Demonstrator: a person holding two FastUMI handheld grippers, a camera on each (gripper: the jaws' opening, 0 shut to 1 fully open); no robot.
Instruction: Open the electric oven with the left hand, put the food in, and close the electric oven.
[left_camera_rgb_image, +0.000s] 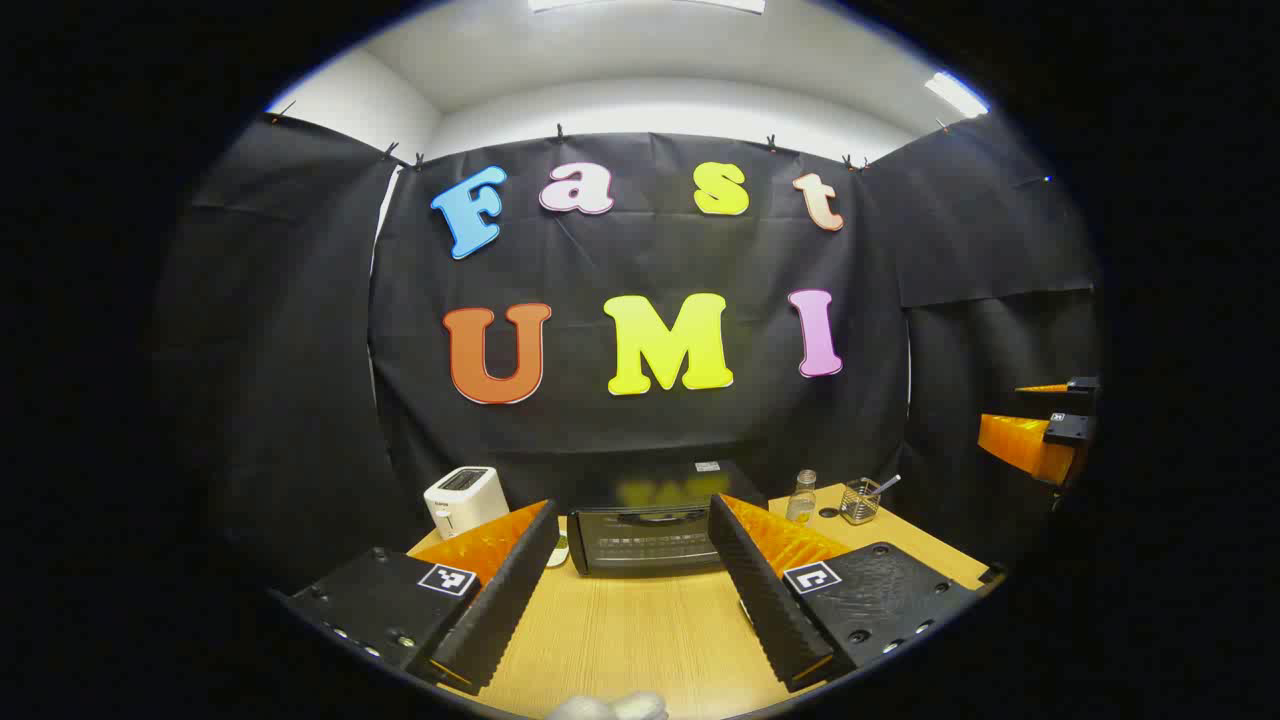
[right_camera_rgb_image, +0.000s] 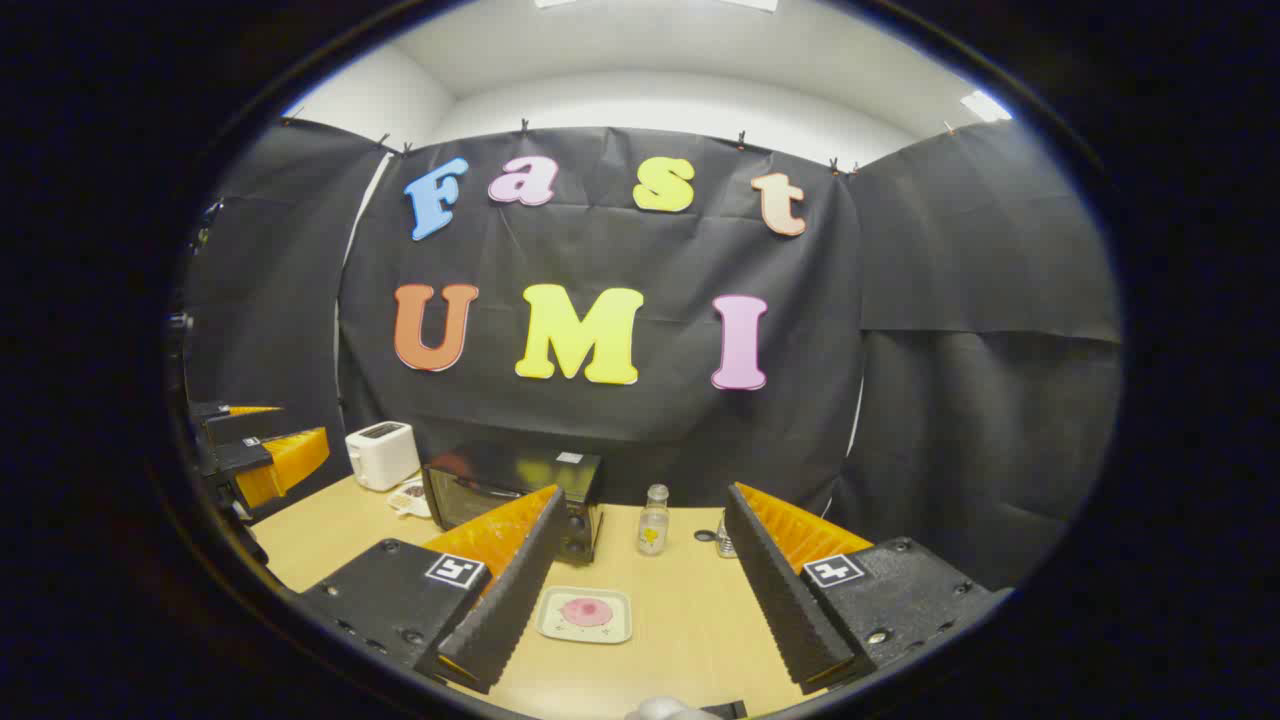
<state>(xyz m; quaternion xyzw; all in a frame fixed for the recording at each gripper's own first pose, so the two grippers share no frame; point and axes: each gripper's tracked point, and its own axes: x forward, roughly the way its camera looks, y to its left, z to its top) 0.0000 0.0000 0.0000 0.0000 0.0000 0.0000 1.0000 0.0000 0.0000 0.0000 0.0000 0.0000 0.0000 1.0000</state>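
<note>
1. Left gripper (left_camera_rgb_image: 634, 560): fingers spread wide, nothing between them, held above the tabletop (left_camera_rgb_image: 640, 630). One finger (left_camera_rgb_image: 505, 590) runs in from 7 o'clock, the other from 5 o'clock.
2. Straight ahead at 12 o'clock of those fingers, just past the tips: the electric oven (left_camera_rgb_image: 650, 530), black, door shut, handle across the top of the door. It stands on the tabletop against the booth wall.
3. At 10 o'clock of the left gripper, a white toaster (left_camera_rgb_image: 465, 500) beside the oven. A small white dish (left_camera_rgb_image: 558, 550) peeks out between the left finger and the oven; contents cannot be made out.
4. At 2 o'clock, a clear glass bottle (left_camera_rgb_image: 801, 495), then a wire cup (left_camera_rgb_image: 860, 500) with a utensil leaning in it, both right of the oven.
5. Right gripper (right_camera_rgb_image: 640, 555): fingers likewise spread, empty, above the tabletop. In the left gripper view it shows far off at 3 o'clock.
6. Between the right gripper's fingers, near 6 o'clock, a pale square plate (right_camera_rgb_image: 585, 613) lies flat on the tabletop with pink round food (right_camera_rgb_image: 586, 611) on it, well apart from the oven.
7. In the right gripper view the oven sits at 11 o'clock, partly behind the left finger; the toaster farther left; the bottle at 12 o'clock.
8. A bit of a white-gloved hand (left_camera_rgb_image: 610, 706) shows at the bottom edge.
</note>
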